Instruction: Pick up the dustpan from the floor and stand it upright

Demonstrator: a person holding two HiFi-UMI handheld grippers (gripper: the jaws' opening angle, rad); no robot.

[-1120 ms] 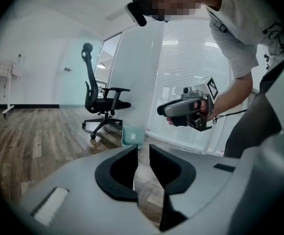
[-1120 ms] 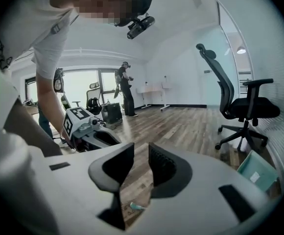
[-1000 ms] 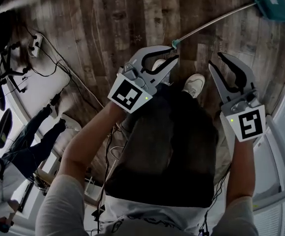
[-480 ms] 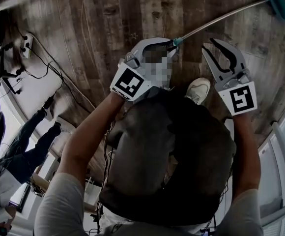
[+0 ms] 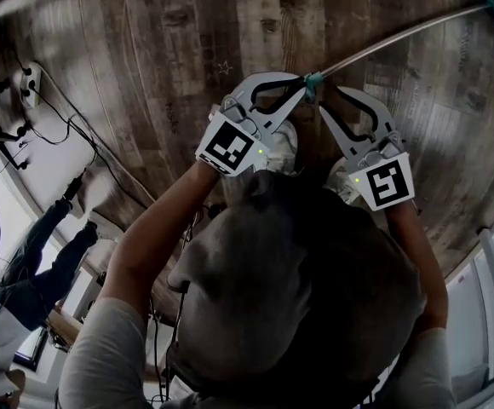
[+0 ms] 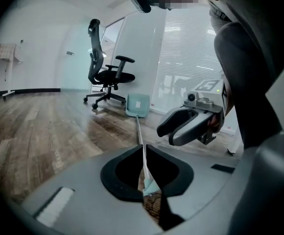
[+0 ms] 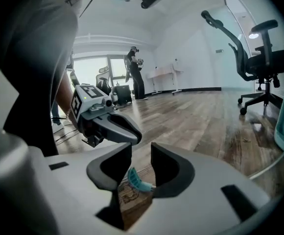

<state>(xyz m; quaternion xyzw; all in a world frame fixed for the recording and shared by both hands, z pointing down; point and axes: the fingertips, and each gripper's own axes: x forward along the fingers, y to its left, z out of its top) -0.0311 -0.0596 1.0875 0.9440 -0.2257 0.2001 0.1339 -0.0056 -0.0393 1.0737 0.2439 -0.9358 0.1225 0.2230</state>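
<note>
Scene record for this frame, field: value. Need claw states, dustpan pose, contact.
dustpan: teal pan down on the wood floor, not upright
handle: long, thin, runs from the pan back to both claws
left claw: shut on the handle, near its teal end cap
right claw: open, end cap between its jaws, not gripped
background: office chair behind the pan

Wore short grey sleeves [image 5: 94,348], a dark garment [image 5: 298,296] down the front and pale shoes [image 5: 284,143]. Showed pale grey shells on the left claw [image 5: 302,82] and right claw [image 5: 325,94], black-lined inside, each with a white cube [image 5: 230,147] printed with a black square marker, plus a small green light [image 5: 260,152].
</note>
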